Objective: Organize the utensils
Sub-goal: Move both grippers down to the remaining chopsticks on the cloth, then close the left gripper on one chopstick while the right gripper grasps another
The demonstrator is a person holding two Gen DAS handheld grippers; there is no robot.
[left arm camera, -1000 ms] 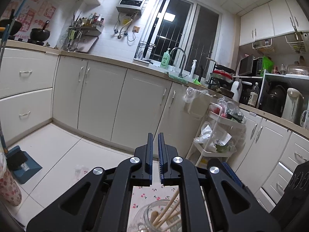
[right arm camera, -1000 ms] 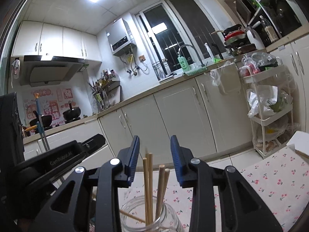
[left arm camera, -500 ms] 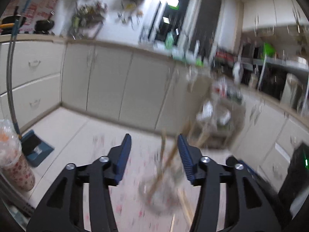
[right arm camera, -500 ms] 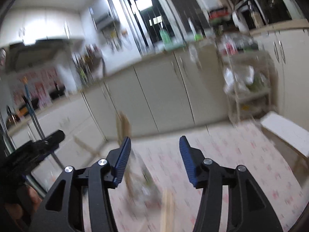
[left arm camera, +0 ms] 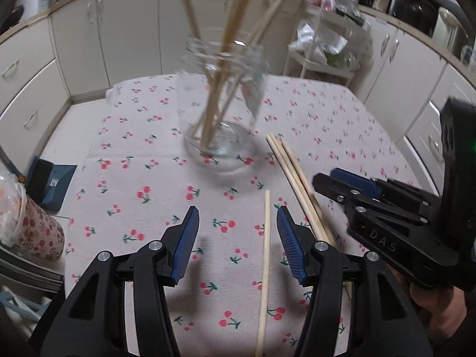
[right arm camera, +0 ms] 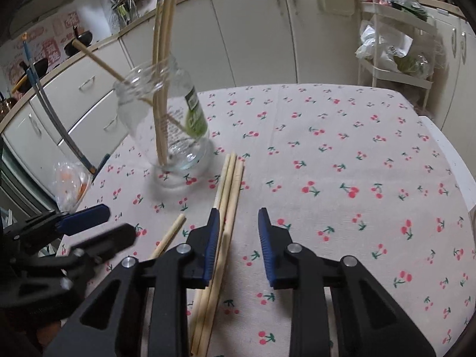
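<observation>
A: What are the grippers doing?

B: The left gripper (left arm camera: 237, 232) is hanging with its jaws spread and empty over a single chopstick (left arm camera: 264, 267) lying on the cherry-print cloth (right arm camera: 342, 154). The right gripper (right arm camera: 238, 229) is also standing released, its left finger sitting just beside a bundle of chopsticks (right arm camera: 227, 196).

A: And the jar?

B: The glass jar (right arm camera: 166, 119) is standing beyond them, holding several chopsticks (right arm camera: 162, 68) that are leaning out of its mouth.

We see a clear, shiny glass jar (left arm camera: 221, 110) holding pale, smooth wooden chopsticks (left arm camera: 218, 68). More plain wooden sticks (right arm camera: 226, 196) lie on the soft matt tablecloth (right arm camera: 342, 160). Our left gripper (left arm camera: 236, 235) looks like dull black plastic, with ridged blue pads (left arm camera: 290, 242).
</observation>
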